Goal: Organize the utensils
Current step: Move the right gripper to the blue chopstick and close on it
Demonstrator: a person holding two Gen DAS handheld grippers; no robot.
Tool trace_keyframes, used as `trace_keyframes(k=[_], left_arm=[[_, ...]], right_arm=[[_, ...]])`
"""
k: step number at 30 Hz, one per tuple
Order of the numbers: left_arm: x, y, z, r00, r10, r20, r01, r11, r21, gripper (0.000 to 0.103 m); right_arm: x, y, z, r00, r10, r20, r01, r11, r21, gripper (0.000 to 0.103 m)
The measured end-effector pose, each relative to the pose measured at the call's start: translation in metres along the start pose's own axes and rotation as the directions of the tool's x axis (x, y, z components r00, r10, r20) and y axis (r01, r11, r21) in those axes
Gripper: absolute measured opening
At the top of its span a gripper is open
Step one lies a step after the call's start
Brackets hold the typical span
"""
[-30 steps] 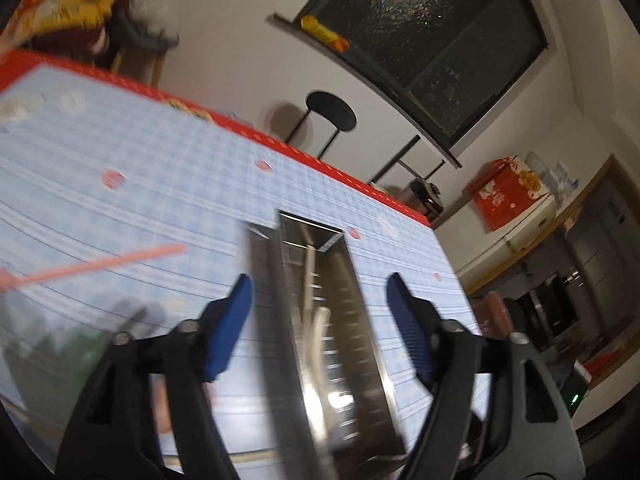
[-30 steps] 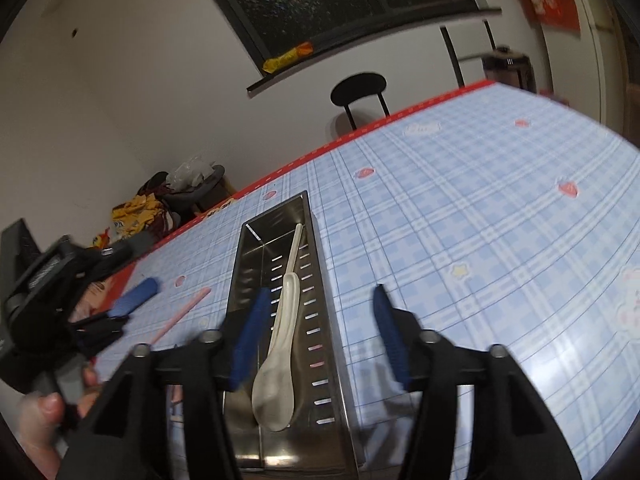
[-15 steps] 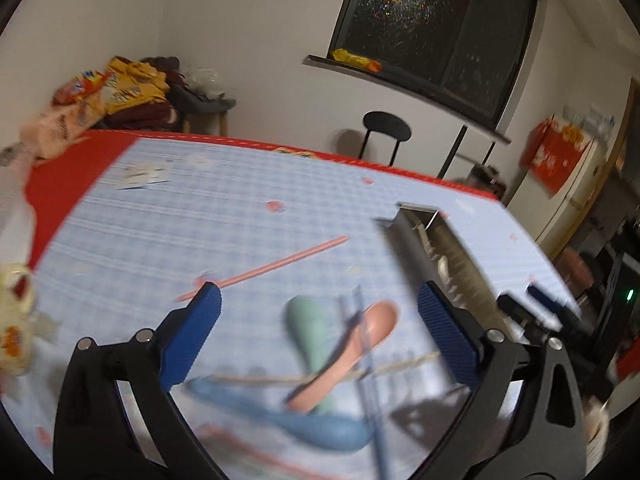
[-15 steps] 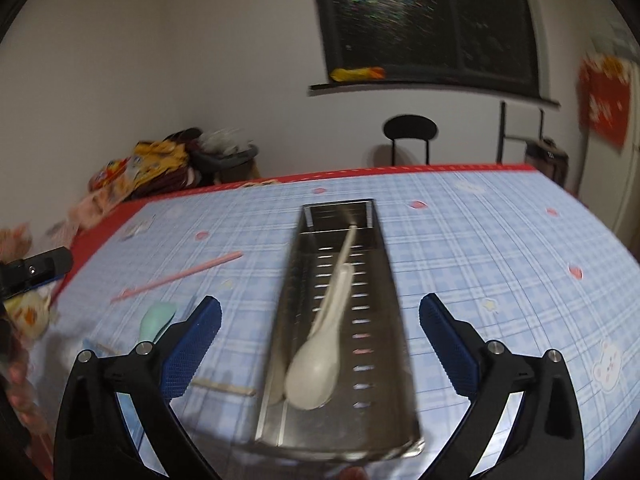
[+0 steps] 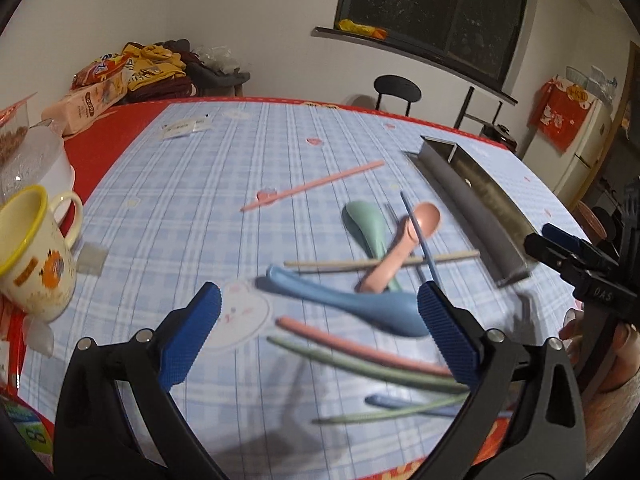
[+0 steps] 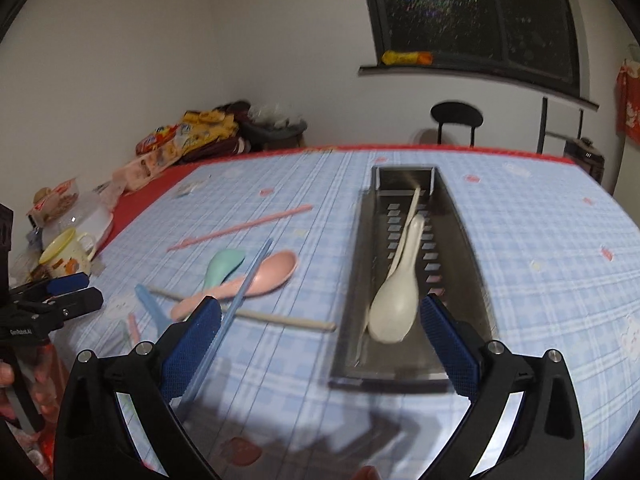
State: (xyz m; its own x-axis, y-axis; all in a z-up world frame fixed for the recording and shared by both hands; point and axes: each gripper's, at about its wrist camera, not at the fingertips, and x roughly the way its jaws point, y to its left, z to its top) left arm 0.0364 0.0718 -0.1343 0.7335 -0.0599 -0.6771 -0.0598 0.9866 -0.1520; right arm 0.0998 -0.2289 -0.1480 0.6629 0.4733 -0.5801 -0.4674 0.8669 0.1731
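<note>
Your left tongs [image 5: 320, 332] cover part of the loose heap: the blue spoon's [image 5: 348, 304] bowl runs behind the right pad, and the pink [image 5: 360, 346] and green chopsticks [image 5: 360, 364] are cut off there too. Motion blur smears them, so fine detail is lost. In the right wrist view the near end of a blue chopstick [image 6: 240, 300] slips behind your right tongs' [image 6: 320, 344] left pad.

The worktop [image 5: 200, 200] wears a blue checked cloth with a red border. A yellow-rimmed mug [image 5: 34, 248] stands at its left edge, snack packets are piled beyond, and a dark window and a black chair [image 5: 396, 90] back the room.

The steel tray [image 6: 452, 264] lies lengthwise ahead of your right tongs, holding a white spoon [image 6: 396, 300]. Left of it, loose on the cloth, lie the mint spoon [image 6: 222, 266], the pink spoon [image 6: 256, 280], a beige chopstick [image 6: 280, 319] and a pink stick [image 6: 240, 228].

Both tongs tilt downward with jaws spread wide and nothing between the pads; both have just been opening. Your left pair hangs over the heap, your right pair over the tray's near end.
</note>
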Motion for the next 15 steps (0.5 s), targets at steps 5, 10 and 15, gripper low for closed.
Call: trace_keyframes(k=[5,10,15], left_arm=[[-0.002,-0.001,-0.014,1.0,-0.015,-0.024,0.016,0.999,0.033,0.097],[-0.001,0.005,-0.018,0.999,-0.028,-0.027,0.028,1.0,0.009,0.097],[0.003,0.009,-0.017,0.999,-0.037,-0.035,0.036,0.999,-0.009,0.097]], right_arm=[[0.005,0.016,-0.012,0.996,0.009,-0.091,-0.014,0.998,-0.053,0.097],[0.012,0.035,-0.016,0.992,0.024,-0.124,-0.037,0.993,-0.108,0.096],[0.027,0.055,-0.014,0.98,0.065,-0.19,-0.091,0.987,-0.132,0.069]])
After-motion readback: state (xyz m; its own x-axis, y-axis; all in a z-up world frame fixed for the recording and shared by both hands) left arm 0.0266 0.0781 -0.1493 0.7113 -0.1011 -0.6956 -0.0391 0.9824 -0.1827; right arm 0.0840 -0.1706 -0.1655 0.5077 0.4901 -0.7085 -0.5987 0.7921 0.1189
